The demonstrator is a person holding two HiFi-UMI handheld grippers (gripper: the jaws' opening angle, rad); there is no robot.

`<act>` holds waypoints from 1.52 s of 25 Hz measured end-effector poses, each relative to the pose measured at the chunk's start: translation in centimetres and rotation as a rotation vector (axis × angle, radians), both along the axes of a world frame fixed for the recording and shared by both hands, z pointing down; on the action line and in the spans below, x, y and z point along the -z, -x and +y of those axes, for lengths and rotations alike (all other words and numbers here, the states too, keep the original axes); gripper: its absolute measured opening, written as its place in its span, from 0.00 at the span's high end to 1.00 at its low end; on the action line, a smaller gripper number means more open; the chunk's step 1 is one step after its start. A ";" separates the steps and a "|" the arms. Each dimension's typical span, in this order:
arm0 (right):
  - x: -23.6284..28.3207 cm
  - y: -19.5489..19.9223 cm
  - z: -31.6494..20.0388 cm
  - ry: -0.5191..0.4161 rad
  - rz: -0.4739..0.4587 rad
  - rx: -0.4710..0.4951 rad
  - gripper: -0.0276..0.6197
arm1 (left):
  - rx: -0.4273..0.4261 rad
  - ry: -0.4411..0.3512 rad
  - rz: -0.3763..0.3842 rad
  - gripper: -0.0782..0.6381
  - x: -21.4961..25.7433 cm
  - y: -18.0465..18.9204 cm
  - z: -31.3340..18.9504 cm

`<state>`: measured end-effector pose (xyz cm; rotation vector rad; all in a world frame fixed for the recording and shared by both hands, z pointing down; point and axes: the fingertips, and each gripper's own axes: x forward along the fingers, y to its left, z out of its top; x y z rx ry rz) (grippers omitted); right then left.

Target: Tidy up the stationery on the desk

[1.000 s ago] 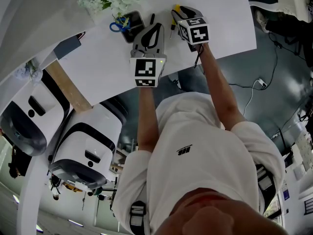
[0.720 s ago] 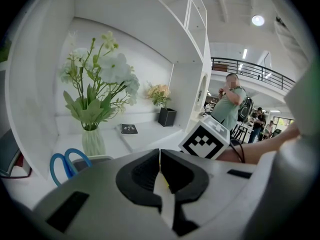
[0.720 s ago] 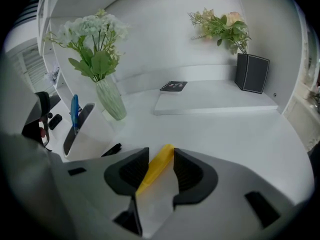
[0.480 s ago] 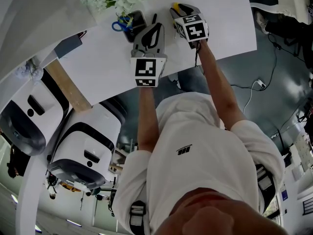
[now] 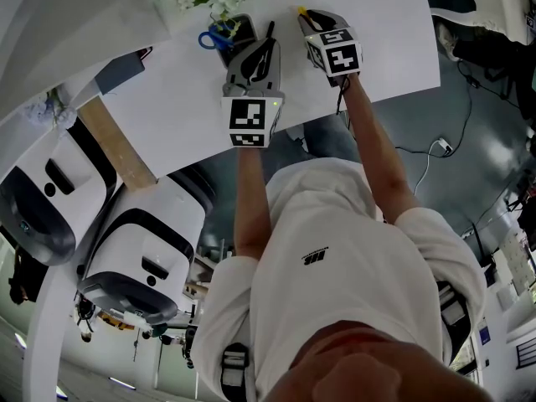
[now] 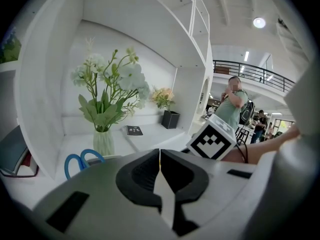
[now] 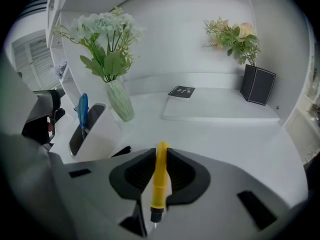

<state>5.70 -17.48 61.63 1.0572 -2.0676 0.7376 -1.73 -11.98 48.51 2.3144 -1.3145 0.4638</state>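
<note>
My right gripper (image 7: 160, 156) is shut on a yellow pen (image 7: 159, 184), which stands between the pads with its tip toward the camera; its jaws have just been closing on it. In the head view this gripper (image 5: 306, 17) is over the desk's far part, and the yellow pen (image 5: 301, 11) shows at its tip. My left gripper (image 6: 160, 156) is shut with nothing in it and sits just left of the right one (image 5: 265, 47). A white pen holder (image 7: 89, 129) with blue scissors (image 7: 83, 110) stands to the left. A black pen (image 5: 270, 30) lies beside the holder (image 5: 228, 33).
A glass vase of white flowers (image 7: 120, 101) stands behind the holder. Against the back wall lie a small black notebook (image 7: 182, 91) and a black planter (image 7: 257, 86). The white desk (image 5: 167, 115) ends near the person's body. White machines (image 5: 138, 249) stand below left.
Both grippers stay where they were over the desk. The head view has shifted a little, so the holder and the flowers sit slightly further right.
</note>
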 end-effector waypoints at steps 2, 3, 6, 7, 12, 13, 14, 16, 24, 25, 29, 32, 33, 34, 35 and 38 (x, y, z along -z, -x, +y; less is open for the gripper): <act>0.6 0.0 0.1 -0.011 -0.008 -0.005 0.88 | 0.001 0.001 0.006 0.89 0.0 0.2 0.2; 1.0 0.0 0.2 -0.019 -0.014 -0.007 0.88 | 0.002 0.000 0.009 0.89 0.1 0.3 0.2; 2.1 0.3 0.3 -0.046 -0.037 -0.011 0.88 | 0.002 -0.004 0.004 0.89 0.3 0.7 0.3; 2.5 0.4 0.4 -0.053 -0.045 -0.013 0.88 | 0.002 -0.002 0.004 0.89 0.2 0.9 0.4; 4.4 1.2 0.7 -0.092 -0.079 -0.013 0.88 | 0.018 -0.008 0.012 0.89 0.4 1.9 0.6; 4.6 1.4 0.8 -0.100 -0.084 -0.012 0.88 | 0.022 -0.012 0.013 0.89 0.5 2.1 0.6; 4.7 1.5 0.8 -0.108 -0.090 -0.010 0.88 | 0.025 -0.014 0.014 0.89 0.6 2.2 0.7; 5.2 1.9 1.0 -0.121 -0.102 -0.005 0.88 | 0.030 -0.017 0.016 0.89 0.7 2.5 0.8; 9.9 4.6 1.8 -0.176 -0.175 0.032 0.89 | 0.059 -0.033 0.018 0.89 1.4 4.2 1.4; 10.6 4.9 1.8 -0.185 -0.186 0.036 0.89 | 0.064 -0.035 0.019 0.89 1.5 4.4 1.4; 13.2 6.5 2.1 -0.222 -0.232 0.058 0.89 | 0.087 -0.047 0.018 0.89 1.9 5.7 1.6; 14.8 7.8 2.2 -0.241 -0.262 0.077 0.89 | 0.103 -0.053 0.017 0.89 2.2 6.6 1.9; 15.2 8.3 2.3 -0.245 -0.272 0.084 0.89 | 0.107 -0.056 0.017 0.89 2.3 6.9 2.0; 15.6 8.8 2.4 -0.248 -0.281 0.090 0.89 | 0.112 -0.058 0.018 0.89 2.4 7.2 2.0; 15.9 9.2 2.5 -0.250 -0.290 0.097 0.89 | 0.117 -0.060 0.018 0.89 2.6 7.5 2.1; 16.7 10.6 2.7 -0.256 -0.313 0.114 0.89 | 0.133 -0.063 0.015 0.89 2.9 8.4 2.3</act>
